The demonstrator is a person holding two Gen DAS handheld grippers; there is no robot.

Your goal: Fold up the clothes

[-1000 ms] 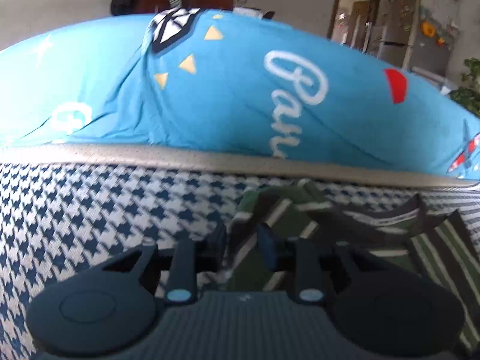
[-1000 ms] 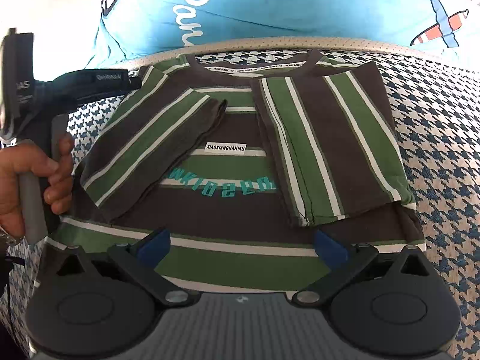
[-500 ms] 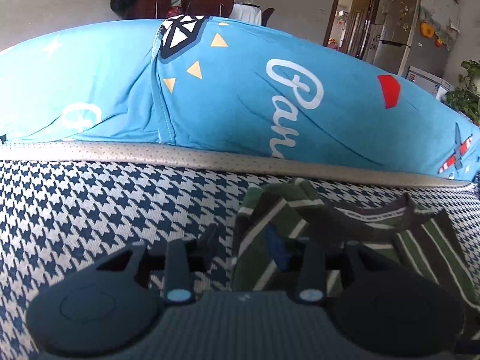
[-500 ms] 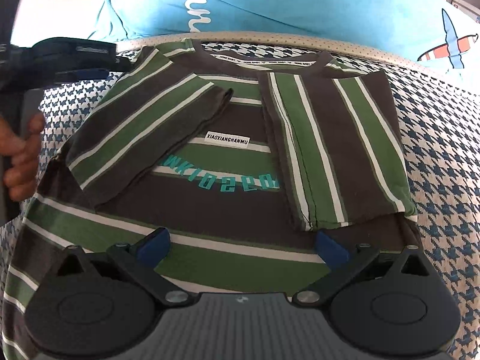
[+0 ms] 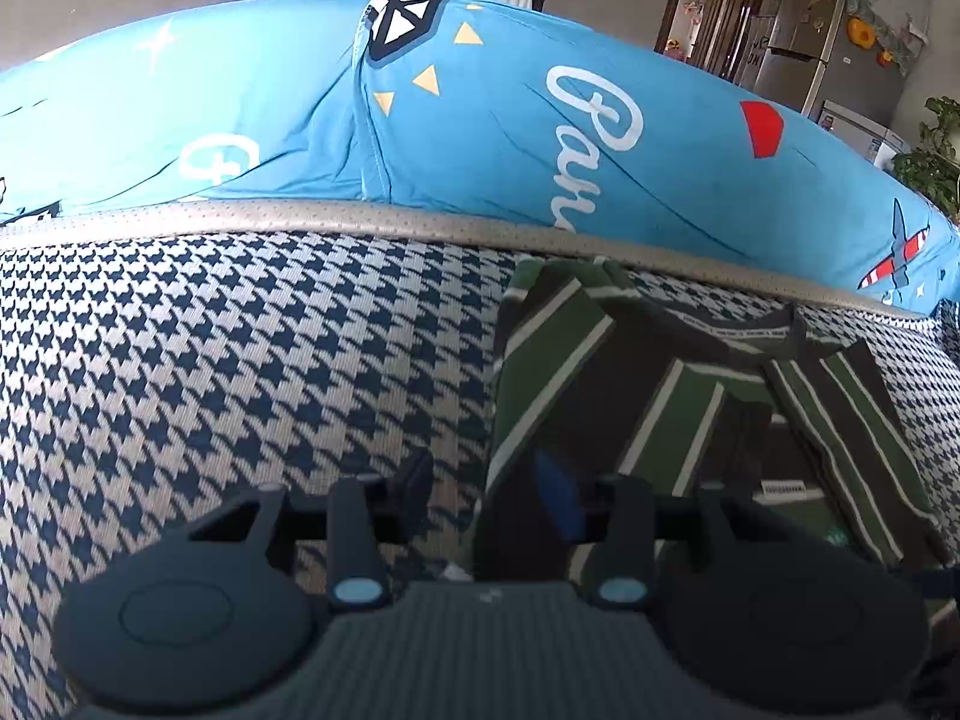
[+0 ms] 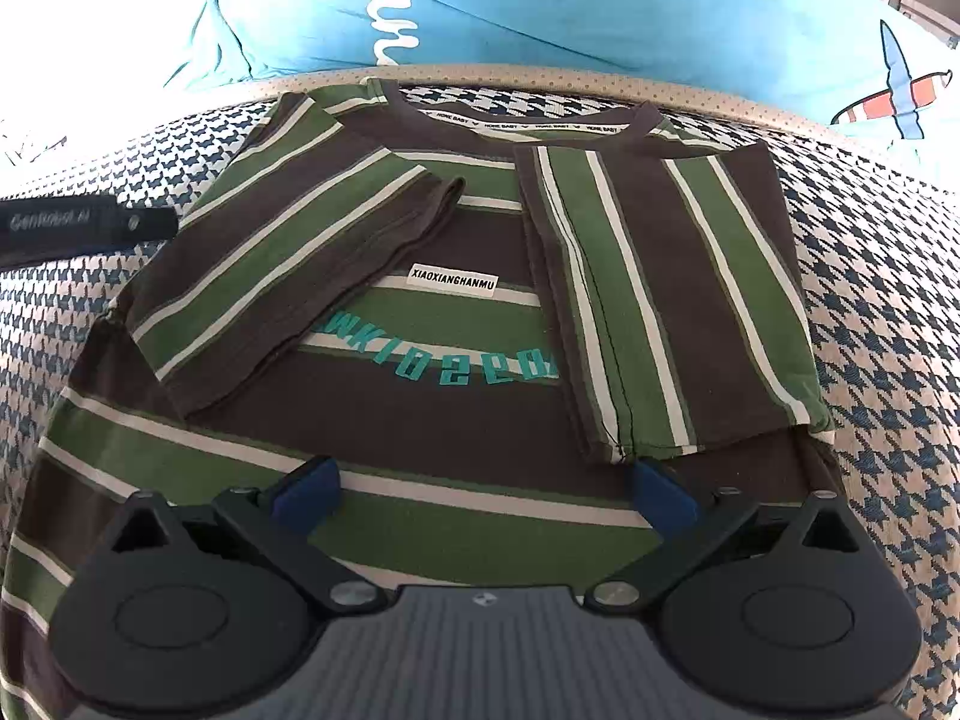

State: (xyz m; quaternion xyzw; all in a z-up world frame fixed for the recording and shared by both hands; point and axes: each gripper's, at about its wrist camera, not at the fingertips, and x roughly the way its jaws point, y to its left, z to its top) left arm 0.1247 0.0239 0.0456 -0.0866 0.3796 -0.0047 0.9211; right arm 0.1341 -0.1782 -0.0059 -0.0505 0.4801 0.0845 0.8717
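Bare houndstooth cover (image 5: 240,360) left of the striped shirt (image 6: 456,324), blue pillow (image 5: 480,138) behind.

A brown, green and cream striped T-shirt (image 6: 456,414) lies flat on a houndstooth-patterned cushion (image 6: 888,312), both sleeves folded inward over its chest, partly covering teal lettering. The right gripper (image 6: 480,495) hovers over the shirt's lower stripes, jaws wide apart, nothing between them. A blue printed pillow (image 6: 540,6) lies behind the collar.
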